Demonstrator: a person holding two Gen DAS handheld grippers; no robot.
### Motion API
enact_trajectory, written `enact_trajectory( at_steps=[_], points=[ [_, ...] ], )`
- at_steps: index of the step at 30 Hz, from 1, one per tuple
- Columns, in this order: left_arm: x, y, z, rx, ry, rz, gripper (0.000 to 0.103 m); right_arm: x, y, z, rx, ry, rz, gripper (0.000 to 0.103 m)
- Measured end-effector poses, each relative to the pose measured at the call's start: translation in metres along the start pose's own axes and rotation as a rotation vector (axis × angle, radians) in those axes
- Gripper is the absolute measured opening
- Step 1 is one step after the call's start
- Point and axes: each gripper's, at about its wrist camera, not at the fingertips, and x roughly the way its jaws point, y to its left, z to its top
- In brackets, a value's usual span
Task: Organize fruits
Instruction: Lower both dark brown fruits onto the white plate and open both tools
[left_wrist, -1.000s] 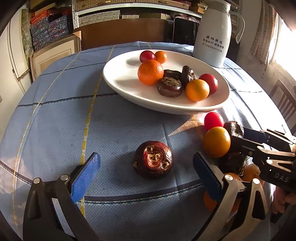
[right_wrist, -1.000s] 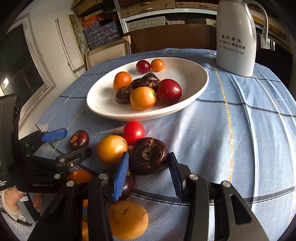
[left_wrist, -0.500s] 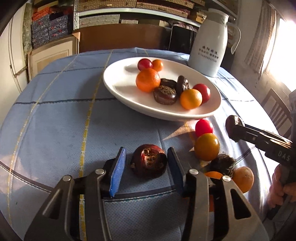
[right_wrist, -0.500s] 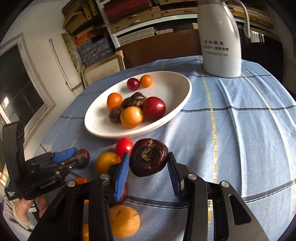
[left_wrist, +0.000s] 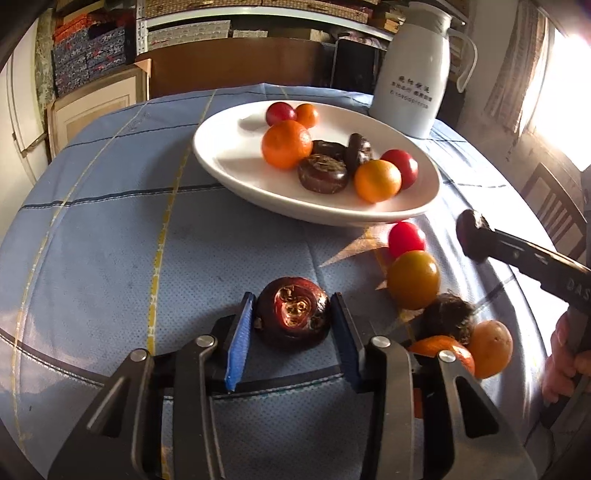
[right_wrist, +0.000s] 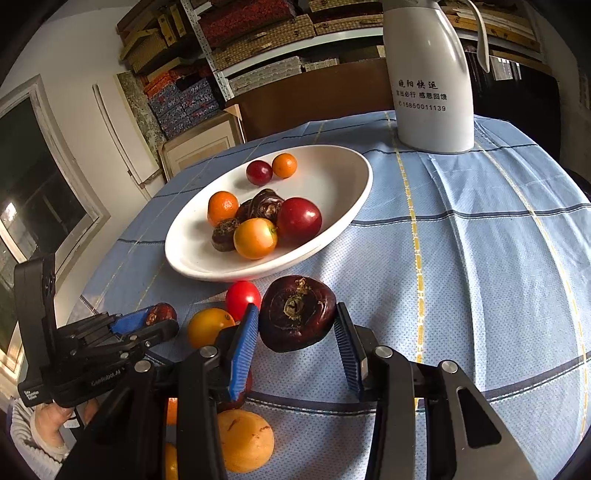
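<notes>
Closed since earlier, left hand-held gripper (left_wrist: 293, 325) pinches a chestnut (left_wrist: 293, 318) on blue tablecloth (left_wrist: 110, 240).

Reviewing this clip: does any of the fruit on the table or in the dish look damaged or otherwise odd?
Yes. The dark water chestnut in the left claw has a pitted, reddish hollow on top, as if damaged or rotting. The one in the right claw looks whole. Nothing is spilled; loose fruit lies beside the white dish.

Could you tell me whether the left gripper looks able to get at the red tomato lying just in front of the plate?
Probably not now: the left gripper is shut on a water chestnut, and a yellow-orange fruit fronts the red tomato.
</notes>
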Motion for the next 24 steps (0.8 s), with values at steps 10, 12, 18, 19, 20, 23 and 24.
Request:
enact_trajectory(
  at_steps=[10,12,18,19,20,23,24],
  points=[
    [-0.033,0.009,0.045,-0.063,-0.147,0.005,0.04,-0.009,-0.001,0.028,0.043,-0.069,0.033,0.042],
    [-0.029,0.011,0.067,-0.074,-0.157,0.013,0.04,0.002,0.004,0.044,0.019,-0.068,0.002,0.042],
    [0.004,0.018,0.103,-0.092,-0.154,0.054,0.04,0.045,0.008,0.095,0.006,-0.065,-0.024,0.042],
    [0.01,0.021,0.103,-0.096,-0.146,0.052,0.04,0.052,0.007,0.101,0.01,-0.062,-0.03,0.042],
    [0.019,0.023,0.101,-0.094,-0.124,0.048,0.041,0.06,0.006,0.105,0.016,-0.056,-0.037,0.042],
    [0.033,0.029,0.096,-0.104,-0.093,0.038,0.05,0.073,-0.003,0.109,0.038,-0.036,-0.034,0.047],
    [0.033,0.031,0.095,-0.114,-0.099,0.016,0.052,0.071,-0.006,0.109,0.053,-0.04,-0.036,0.05]
  ],
)
